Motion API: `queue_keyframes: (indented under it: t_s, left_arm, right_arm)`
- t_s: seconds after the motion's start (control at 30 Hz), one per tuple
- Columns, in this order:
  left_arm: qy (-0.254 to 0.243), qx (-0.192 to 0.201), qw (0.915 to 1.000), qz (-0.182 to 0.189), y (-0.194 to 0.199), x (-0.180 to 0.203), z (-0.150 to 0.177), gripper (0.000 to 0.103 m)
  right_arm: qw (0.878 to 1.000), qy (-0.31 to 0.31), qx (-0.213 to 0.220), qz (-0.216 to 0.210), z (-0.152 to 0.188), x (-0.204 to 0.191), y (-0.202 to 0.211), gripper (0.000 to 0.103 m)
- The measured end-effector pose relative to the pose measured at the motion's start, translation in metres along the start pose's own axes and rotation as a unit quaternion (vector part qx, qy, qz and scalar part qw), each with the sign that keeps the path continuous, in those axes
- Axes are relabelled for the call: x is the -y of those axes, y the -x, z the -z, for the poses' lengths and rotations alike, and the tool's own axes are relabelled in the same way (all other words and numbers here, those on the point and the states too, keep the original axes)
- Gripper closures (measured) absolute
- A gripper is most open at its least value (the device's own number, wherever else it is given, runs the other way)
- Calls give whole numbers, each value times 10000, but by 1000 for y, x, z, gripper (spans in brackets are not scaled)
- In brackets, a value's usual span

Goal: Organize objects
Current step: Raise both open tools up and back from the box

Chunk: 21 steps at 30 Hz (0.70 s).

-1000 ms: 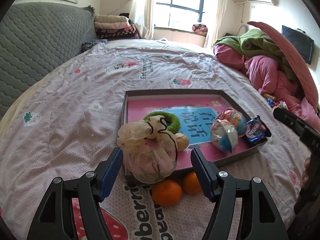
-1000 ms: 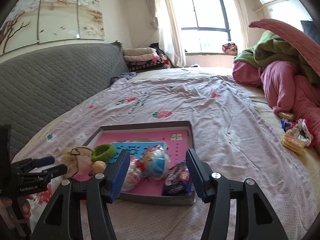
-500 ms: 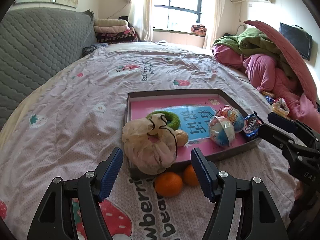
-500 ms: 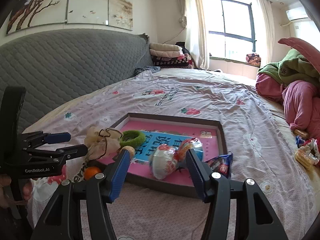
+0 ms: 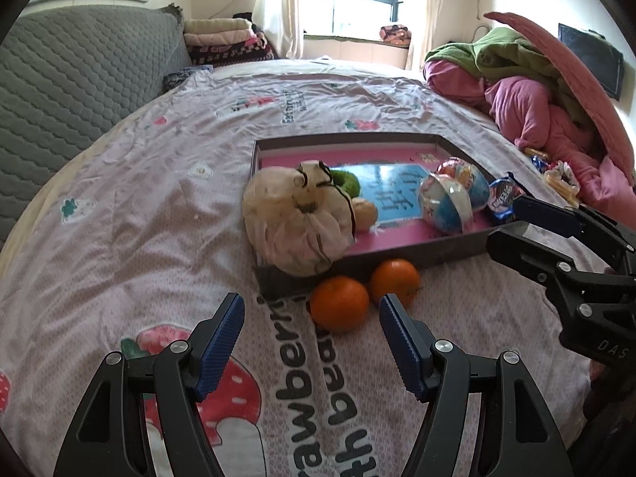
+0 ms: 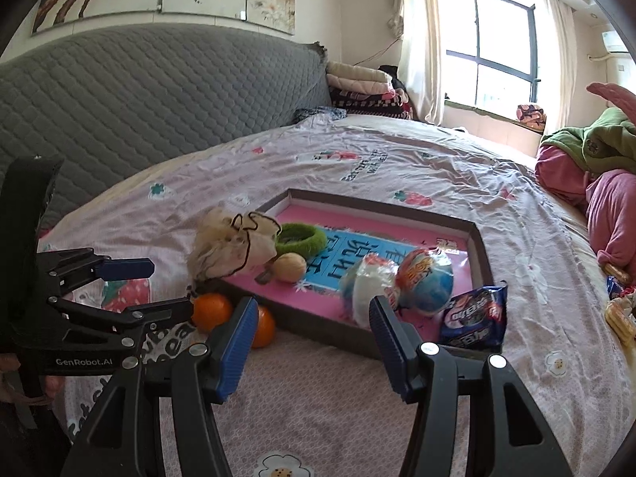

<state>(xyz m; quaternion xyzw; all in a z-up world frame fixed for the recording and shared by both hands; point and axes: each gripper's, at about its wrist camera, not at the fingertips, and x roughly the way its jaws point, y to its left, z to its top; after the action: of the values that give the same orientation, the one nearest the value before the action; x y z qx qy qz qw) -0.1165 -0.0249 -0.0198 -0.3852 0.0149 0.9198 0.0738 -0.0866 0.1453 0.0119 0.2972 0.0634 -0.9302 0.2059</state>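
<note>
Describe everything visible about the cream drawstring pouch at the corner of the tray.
The cream drawstring pouch is a soft, crinkled fabric sack, gathered at the neck into a ruffle edged with dark cord. It looks plump and slumps over the near-left corner of the shallow tray, partly inside, partly overhanging the rim. The green fuzzy ring and a small tan ball lie against it. Neither gripper touches it.

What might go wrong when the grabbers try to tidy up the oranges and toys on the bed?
1. The two oranges lie touching on soft bedding, outside the tray. Pinching one with the open left hand-held gripper may nudge the other so it rolls off.
2. The cream frilly bag hangs over the tray's corner and could slide out if bumped.
3. The right hand-held gripper is close by, so the two might knock together.
</note>
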Motion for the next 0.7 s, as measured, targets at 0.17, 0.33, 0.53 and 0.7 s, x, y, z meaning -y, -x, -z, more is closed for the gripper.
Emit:
queue_keyframes:
  t_s: [0.17, 0.33, 0.53, 0.7]
  left_arm:
    - [17, -50, 10000, -9, 0, -1, 5, 31]
    - [31, -144, 9999, 1, -3, -1, 7, 31]
    - [-32, -381, 9992, 85, -14, 2, 13, 31]
    - [-86, -566, 9983, 110, -27, 2, 17, 31]
  right_arm:
    - [9999, 31, -105, -71, 3, -6, -5, 45]
    - [9997, -7, -195, -141, 5, -6, -8, 45]
    - [9989, -27, -381, -264, 8, -9, -16, 45]
    - [9976, 58, -550, -406, 11, -15, -23, 45]
